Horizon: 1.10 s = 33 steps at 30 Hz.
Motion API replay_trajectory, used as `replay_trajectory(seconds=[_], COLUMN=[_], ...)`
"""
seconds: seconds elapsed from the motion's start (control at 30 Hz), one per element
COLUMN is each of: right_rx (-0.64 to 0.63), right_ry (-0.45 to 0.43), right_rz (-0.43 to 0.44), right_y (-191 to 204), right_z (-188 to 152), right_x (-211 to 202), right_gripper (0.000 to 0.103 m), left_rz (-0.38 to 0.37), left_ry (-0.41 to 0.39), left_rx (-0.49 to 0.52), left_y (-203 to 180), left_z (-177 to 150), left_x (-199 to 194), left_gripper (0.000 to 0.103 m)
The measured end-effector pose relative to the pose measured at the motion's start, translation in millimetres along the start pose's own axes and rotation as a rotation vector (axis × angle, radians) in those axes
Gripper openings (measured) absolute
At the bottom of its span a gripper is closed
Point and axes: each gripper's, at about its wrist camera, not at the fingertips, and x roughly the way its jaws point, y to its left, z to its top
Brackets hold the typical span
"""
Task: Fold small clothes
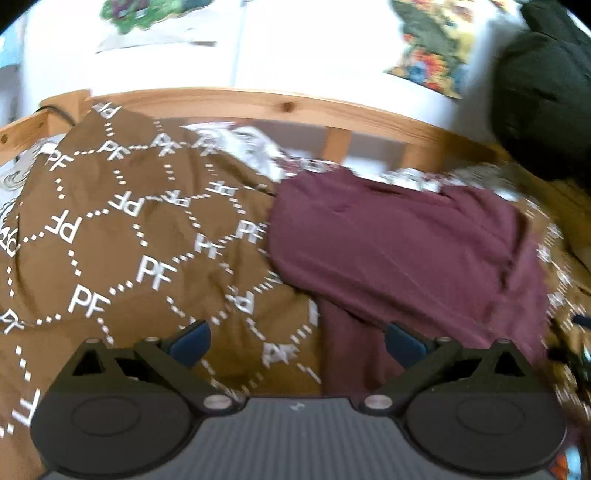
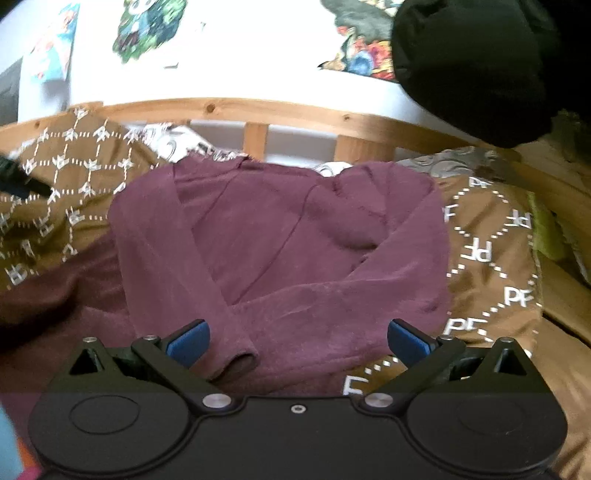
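While both spread empty, left gripper (image 1: 297, 343) and right gripper (image 2: 298, 341) tilt downward.

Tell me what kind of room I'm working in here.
Probably a bedroom: the maroon long-sleeved top lies on a brown bedcover printed with white letters, inside a pine wooden bed rail, with colourful posters on the white wall.

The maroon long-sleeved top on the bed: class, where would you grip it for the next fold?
Probably the hem edge of the maroon top, approached from the near side: both sleeves already lie crossed over the body.
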Motion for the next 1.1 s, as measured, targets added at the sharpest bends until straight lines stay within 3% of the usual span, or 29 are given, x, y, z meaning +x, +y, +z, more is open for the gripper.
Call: replay_trajectory(seconds=[0.23,0.37,0.5,0.67,0.8,1.1], right_rx=[-0.035,-0.104,-0.210,-0.325,-0.400,-0.429], right_ry=[0.010,0.080,0.139,0.262,0.313,0.375], right_rz=[-0.035,-0.046,-0.030,-0.020,-0.009,-0.003], right_y=[1,7,12,25,37,43], right_z=[-7,-7,-19,-37,-46,-53], right_x=[-41,-55,-73,-83,-86,-72], right_gripper=[0.102,0.102,0.102,0.102,0.102,0.102], left_rz=[-0.133,-0.188,-0.184,-0.130,-0.077,-0.070], left_ry=[0.005,0.034,0.055,0.074,0.100,0.118], left_rx=[0.221,0.332,0.445,0.572,0.643,0.680], left_y=[-38,-52,-63,-71,-76,-82], left_z=[-34,-56,-78,-100,-107,-109], left_x=[-31,-39,-41,-37,-28,-11], left_gripper=[0.102,0.102,0.102,0.102,0.102,0.103])
